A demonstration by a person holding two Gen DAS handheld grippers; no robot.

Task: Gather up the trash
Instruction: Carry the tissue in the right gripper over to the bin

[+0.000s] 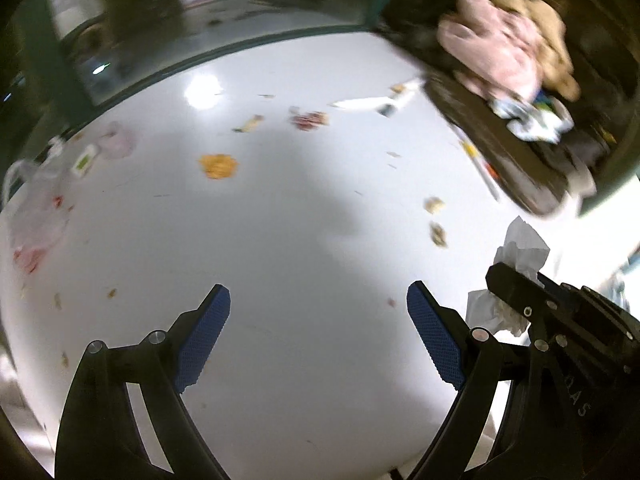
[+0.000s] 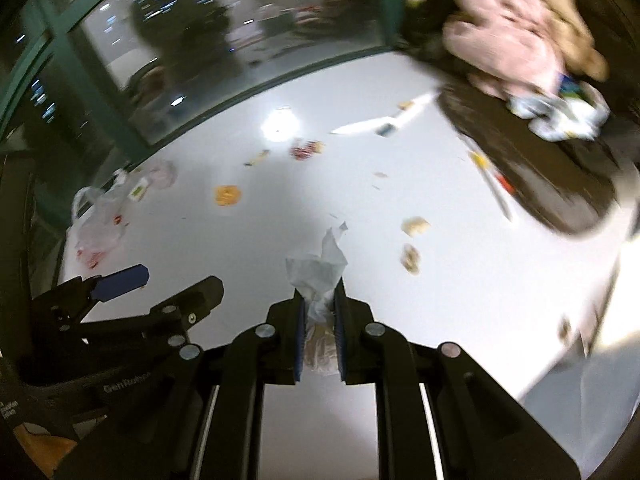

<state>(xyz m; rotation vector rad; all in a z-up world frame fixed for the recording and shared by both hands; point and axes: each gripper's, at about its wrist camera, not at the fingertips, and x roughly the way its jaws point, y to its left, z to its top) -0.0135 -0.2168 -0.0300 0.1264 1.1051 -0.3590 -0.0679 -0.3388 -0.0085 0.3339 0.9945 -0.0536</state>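
Two hand-held grippers hang over a white surface (image 1: 280,240) strewn with litter, the job of collecting trash evidently far from finished. The right gripper (image 2: 320,312) has its blue-padded fingers pressed together on a crumpled white tissue (image 2: 320,268), which sticks up out of the pinch clear of the surface; the left wrist view shows the same tissue bulging on either side of that gripper at the right edge. The left gripper (image 1: 318,312) carries nothing, its fingers spread wide above a bare patch of the surface. Plenty is left to gather: an orange wrapper (image 1: 218,166) lies near the middle, a red-and-white wrapper (image 1: 308,120) and a small yellow strip (image 1: 250,123) sit farther back, two crumpled brownish scraps (image 1: 436,220) rest close to the right side, and small flecks dot the near half. A thin clear plastic bag (image 2: 98,220) with red marks slumps at the left edge beside a small green-and-white packet (image 2: 138,192); it may be meant to take the trash, though the pictures do not settle that. At the far right a dark bag or basket (image 2: 520,168), blurred, holds pink and tan cloth (image 2: 512,40) and a crumpled printed wrapper (image 2: 560,118). One piece is in hand and not yet dropped anywhere; nearly everything else lies where it fell.
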